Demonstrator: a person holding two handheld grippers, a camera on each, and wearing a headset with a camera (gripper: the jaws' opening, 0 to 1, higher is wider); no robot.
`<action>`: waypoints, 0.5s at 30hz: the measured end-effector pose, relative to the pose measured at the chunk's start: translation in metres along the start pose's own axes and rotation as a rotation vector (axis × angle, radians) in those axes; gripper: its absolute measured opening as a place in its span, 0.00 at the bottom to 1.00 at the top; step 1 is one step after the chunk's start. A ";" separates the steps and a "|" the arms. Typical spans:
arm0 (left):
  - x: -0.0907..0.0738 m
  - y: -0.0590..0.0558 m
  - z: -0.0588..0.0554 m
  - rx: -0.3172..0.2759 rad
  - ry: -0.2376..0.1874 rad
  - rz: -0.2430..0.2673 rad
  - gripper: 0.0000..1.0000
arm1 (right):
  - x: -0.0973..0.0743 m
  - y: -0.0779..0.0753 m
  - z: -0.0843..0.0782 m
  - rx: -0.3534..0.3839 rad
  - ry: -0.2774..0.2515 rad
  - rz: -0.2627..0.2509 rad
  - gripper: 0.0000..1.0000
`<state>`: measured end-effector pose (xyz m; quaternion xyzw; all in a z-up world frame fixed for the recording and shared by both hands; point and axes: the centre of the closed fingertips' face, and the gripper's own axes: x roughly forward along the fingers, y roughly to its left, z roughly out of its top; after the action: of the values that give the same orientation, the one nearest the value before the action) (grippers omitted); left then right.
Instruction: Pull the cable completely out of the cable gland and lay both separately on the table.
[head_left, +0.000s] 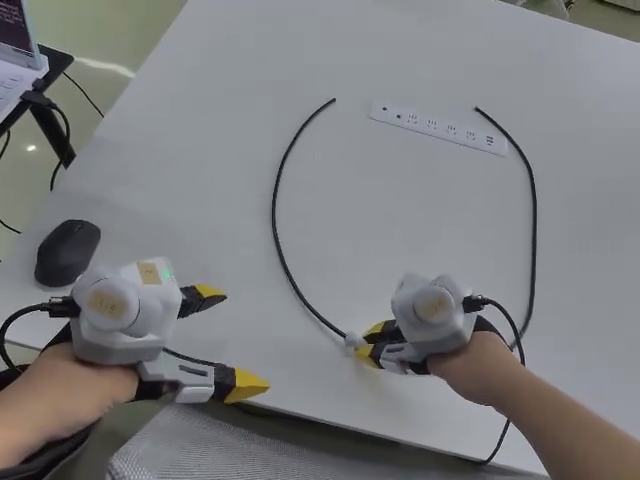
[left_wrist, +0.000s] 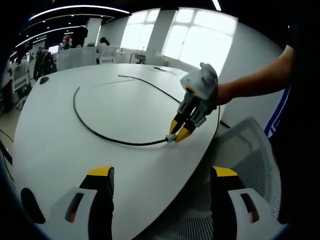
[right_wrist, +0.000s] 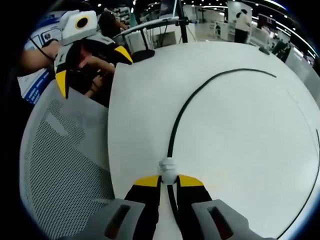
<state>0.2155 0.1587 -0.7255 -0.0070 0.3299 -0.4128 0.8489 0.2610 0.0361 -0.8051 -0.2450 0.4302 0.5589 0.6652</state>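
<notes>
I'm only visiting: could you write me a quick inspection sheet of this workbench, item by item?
Surface: white table, mostly bare.
Job's things: black cable lying in an arc; white cable gland on its near end.
Clutter: power strip; computer mouse.
Grippers: left gripper open at the table's near edge; right gripper jaws astride the cable just behind the gland, grip unclear.
Cables: second black cord along the right side.
Surroundings: mesh chair; bright windows.
</notes>
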 end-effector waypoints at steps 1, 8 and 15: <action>0.001 0.000 0.001 0.003 -0.001 -0.002 0.79 | -0.002 0.001 0.002 -0.004 0.000 -0.002 0.06; 0.012 -0.006 0.014 0.038 -0.004 -0.033 0.77 | -0.016 0.005 0.017 -0.022 -0.017 -0.001 0.06; 0.019 -0.012 0.028 0.074 -0.013 -0.060 0.76 | -0.033 0.008 0.028 -0.077 0.006 -0.004 0.06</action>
<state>0.2315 0.1302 -0.7110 0.0120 0.3087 -0.4499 0.8380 0.2617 0.0435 -0.7616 -0.2729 0.4100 0.5732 0.6550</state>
